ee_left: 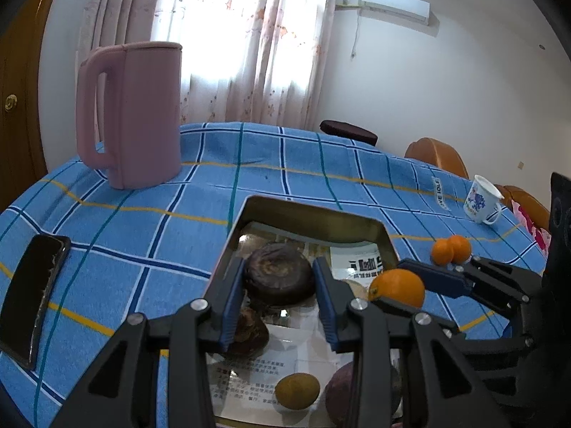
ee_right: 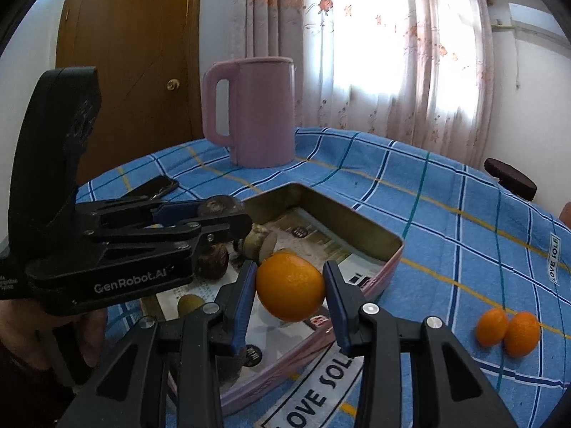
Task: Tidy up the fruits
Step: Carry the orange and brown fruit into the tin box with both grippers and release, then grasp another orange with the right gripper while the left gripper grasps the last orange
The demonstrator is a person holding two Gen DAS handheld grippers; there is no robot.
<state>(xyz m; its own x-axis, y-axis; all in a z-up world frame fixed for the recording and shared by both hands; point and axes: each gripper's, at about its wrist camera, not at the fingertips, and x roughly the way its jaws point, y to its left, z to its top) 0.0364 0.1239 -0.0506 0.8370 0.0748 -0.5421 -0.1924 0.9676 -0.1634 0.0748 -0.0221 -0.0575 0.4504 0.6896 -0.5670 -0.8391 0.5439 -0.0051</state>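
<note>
Blue checked cloth [ee_left: 150, 221] covers your table, with curtains [ee_left: 249, 35] lit from behind and a pink jug [ee_left: 142, 114] standing at the far side. Your tin [ee_left: 310, 210] sits near the middle, lined with printed paper. Your left gripper [ee_left: 280, 296] hangs over the tin, its blue pads closed on a dark brown fruit [ee_left: 278, 273], narrow gap, both pads touching. Your right gripper [ee_right: 289, 294] is beside it, just inside the tin's near wall, pads pressed on an orange [ee_right: 291, 287]. Below in the tin lie another dark fruit [ee_left: 249, 335], a small greenish-yellow one [ee_left: 297, 390] and a purplish one [ee_left: 339, 396]. Two small oranges [ee_right: 508, 331] touch each other on the cloth, right of the tin. A phone [ee_left: 32, 296] lies at your left, a mug [ee_left: 481, 201] far right.
</note>
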